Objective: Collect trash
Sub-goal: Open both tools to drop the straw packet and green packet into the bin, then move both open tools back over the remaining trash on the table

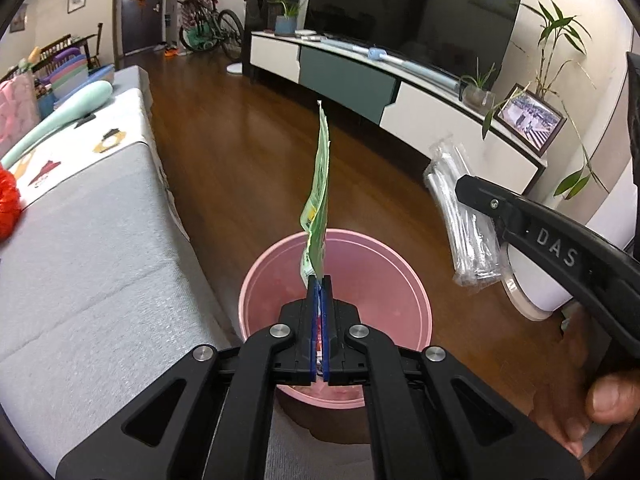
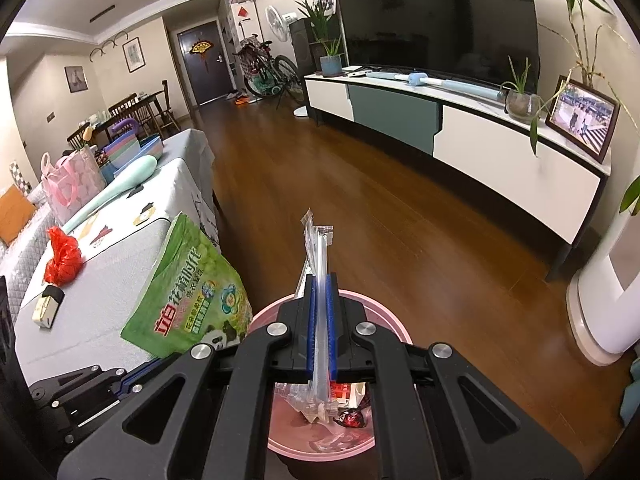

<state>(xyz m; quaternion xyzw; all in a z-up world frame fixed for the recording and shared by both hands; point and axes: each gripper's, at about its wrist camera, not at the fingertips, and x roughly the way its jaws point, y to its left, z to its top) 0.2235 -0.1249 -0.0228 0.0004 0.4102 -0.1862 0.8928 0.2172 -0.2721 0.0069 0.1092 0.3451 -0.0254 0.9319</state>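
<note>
Closest to me, my left gripper [image 1: 319,280] had its jaws clamped on the bottom edge of a green pouch [image 1: 318,200], which stood upright and edge-on above the pink bin [image 1: 416,300]. My right gripper [image 2: 320,280] was shut on a clear plastic sleeve [image 2: 318,248], and this too hung over the bin's mouth. From the right wrist view I could see the bin already held some wrappers [image 2: 344,404] at the bottom, one of them dark and shiny.

Judging from this, both pieces were ready to drop. To do it well, I would have eased each one lower toward the rim before letting go, since a flat pouch held high can sail sideways and land on the wood floor [image 1: 240,152]. The pouch sat nearer the bin's far side in the left view, so I would have kept it toward the middle. I would also have opened one gripper at a time, so the two pieces did not tangle, and watched that the limp sleeve did not cling to a pad.

Beside the bin ran the grey-covered table [image 2: 100,300], where more likely rubbish waited: a crumpled red bag [image 2: 62,256] and a small black and cream item [image 2: 48,306] near it. Farther along the table lay a mint-green handled thing [image 2: 120,188] and a pink gift bag [image 2: 72,184]. Beyond, across the floor, stood the white cabinet [image 2: 500,148] with the television [image 2: 436,16] on it.
</note>
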